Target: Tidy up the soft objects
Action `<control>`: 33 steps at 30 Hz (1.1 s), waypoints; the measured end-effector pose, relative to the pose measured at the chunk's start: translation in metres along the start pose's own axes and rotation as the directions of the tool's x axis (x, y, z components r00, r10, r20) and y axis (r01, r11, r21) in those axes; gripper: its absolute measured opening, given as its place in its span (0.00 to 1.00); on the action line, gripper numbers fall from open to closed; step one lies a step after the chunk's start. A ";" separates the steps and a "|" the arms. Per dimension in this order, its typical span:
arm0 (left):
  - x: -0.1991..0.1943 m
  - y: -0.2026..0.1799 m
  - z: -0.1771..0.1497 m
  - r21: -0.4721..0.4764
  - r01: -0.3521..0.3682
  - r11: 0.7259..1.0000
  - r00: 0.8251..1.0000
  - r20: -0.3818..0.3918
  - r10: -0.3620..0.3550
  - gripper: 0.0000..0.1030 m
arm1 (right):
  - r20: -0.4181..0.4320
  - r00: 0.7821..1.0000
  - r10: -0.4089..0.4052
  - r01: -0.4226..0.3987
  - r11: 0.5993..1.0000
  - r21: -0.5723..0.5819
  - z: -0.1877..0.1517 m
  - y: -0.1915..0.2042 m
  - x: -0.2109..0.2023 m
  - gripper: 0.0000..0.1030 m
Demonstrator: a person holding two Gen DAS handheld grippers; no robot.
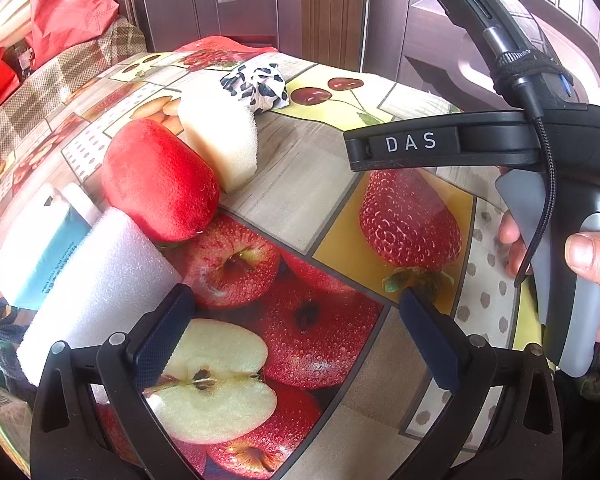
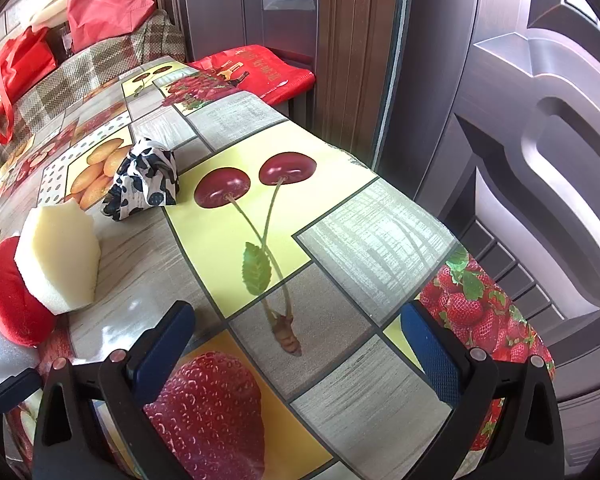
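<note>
Your surface [image 2: 360, 224] is wearing a glossy fruit-print cloth, cherries and strawberries showing. A red bag [image 2: 260, 70] is lying at its far edge, against the dark panelled door [image 2: 520, 120]. A checked cushion [image 2: 100, 68] is sitting far left, carrying another red bag [image 2: 108, 4].

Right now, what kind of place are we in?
Probably a home: a table with a fruit-print tablecloth stands by panelled doors, with a plaid-covered seat and red bags behind it.
</note>
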State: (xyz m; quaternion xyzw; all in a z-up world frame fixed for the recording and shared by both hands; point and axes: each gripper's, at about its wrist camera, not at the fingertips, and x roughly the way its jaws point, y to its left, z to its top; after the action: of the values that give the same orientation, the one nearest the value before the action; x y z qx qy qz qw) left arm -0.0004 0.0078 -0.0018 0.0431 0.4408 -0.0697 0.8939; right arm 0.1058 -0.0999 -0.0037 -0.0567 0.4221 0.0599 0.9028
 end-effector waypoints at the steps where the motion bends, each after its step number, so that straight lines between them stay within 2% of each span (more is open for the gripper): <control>1: 0.000 0.000 0.000 0.000 0.000 1.000 1.000 0.000 0.000 0.99 | 0.000 1.000 0.001 -0.001 1.000 0.001 0.000 0.000 0.000 1.00; 33: 0.000 0.000 0.000 0.007 0.001 1.000 1.000 0.001 -0.001 0.99 | 0.001 1.000 0.012 -0.012 1.000 0.005 0.001 -0.002 0.001 1.00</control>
State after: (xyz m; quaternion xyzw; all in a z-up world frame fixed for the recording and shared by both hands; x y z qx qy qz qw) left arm -0.0001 0.0076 -0.0021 0.0458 0.4401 -0.0717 0.8939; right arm 0.1074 -0.1018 -0.0036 -0.0517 0.4223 0.0643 0.9027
